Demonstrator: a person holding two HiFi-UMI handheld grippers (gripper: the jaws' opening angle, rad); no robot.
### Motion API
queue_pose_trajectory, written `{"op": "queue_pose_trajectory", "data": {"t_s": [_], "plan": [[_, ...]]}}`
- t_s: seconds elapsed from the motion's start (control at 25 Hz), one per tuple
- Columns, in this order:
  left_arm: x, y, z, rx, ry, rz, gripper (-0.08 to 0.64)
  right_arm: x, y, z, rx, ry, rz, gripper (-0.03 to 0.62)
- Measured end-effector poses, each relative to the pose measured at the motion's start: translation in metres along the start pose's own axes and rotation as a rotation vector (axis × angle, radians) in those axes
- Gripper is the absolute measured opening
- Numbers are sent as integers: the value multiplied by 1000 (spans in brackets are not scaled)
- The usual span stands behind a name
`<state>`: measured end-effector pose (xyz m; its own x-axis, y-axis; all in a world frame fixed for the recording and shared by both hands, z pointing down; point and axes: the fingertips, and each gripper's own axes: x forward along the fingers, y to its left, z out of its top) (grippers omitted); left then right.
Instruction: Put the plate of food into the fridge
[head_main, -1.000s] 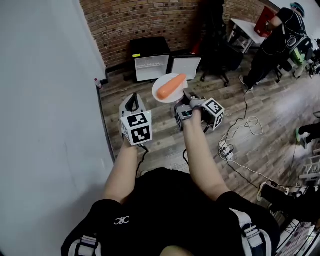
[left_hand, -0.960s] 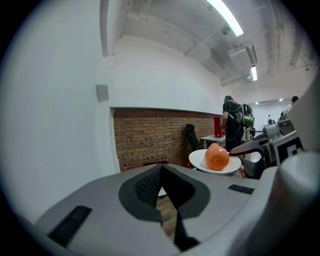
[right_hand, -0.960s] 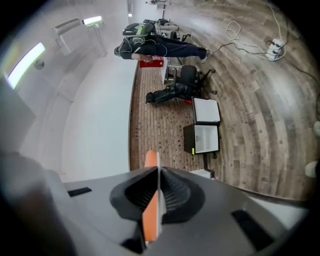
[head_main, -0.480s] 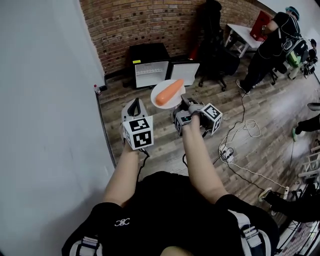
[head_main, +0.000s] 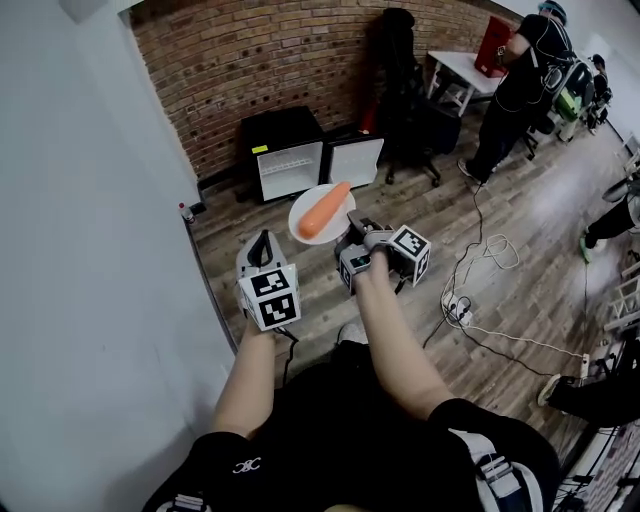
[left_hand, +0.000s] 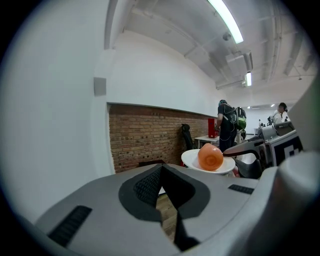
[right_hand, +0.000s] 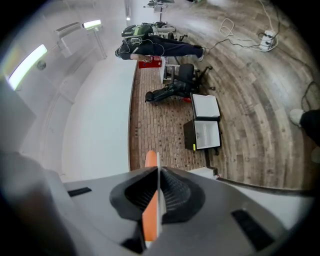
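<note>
A white plate (head_main: 305, 222) with an orange carrot (head_main: 322, 211) on it hangs in the air, and my right gripper (head_main: 349, 224) is shut on its near rim. In the right gripper view the plate (right_hand: 158, 202) shows edge-on between the jaws, with the carrot (right_hand: 149, 215) on its left. My left gripper (head_main: 263, 241) is beside the plate on the left, shut and holding nothing (left_hand: 162, 175). The small black fridge (head_main: 284, 158) stands open on the floor by the brick wall, its door (head_main: 353, 162) swung right and its white inside showing.
A white wall (head_main: 90, 250) runs along the left, with a small bottle (head_main: 185, 213) at its foot. A black office chair (head_main: 405, 70) stands right of the fridge. Cables and a power strip (head_main: 456, 302) lie on the wooden floor. People stand by a table (head_main: 455, 70) at the back right.
The fridge sits lower and nearer in the head view. Both grippers and the plate with the carrot have moved along together, still held the same way.
</note>
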<state>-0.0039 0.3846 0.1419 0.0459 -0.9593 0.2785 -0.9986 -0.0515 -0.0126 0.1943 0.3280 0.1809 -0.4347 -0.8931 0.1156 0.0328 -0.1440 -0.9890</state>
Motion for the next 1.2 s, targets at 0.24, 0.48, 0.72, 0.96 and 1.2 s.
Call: {"op": "queue_pose_trajectory", "data": {"t_s": [0.24, 0.48, 0.72, 0.96, 1.2], "plan": [[29, 4, 2, 27, 3, 16, -6, 32, -7, 10, 28, 16, 12, 28], [90, 0, 27, 61, -10, 37, -5, 91, 2, 43, 26, 43, 33, 28], [154, -8, 62, 45, -15, 57, -5, 152, 26, 88, 9, 56, 49, 28], [216, -13, 71, 48, 9, 83, -6, 204, 28, 134, 4, 72, 42, 28], [263, -17, 66, 28, 58, 102, -6, 245, 22, 165, 6, 91, 23, 28]]}}
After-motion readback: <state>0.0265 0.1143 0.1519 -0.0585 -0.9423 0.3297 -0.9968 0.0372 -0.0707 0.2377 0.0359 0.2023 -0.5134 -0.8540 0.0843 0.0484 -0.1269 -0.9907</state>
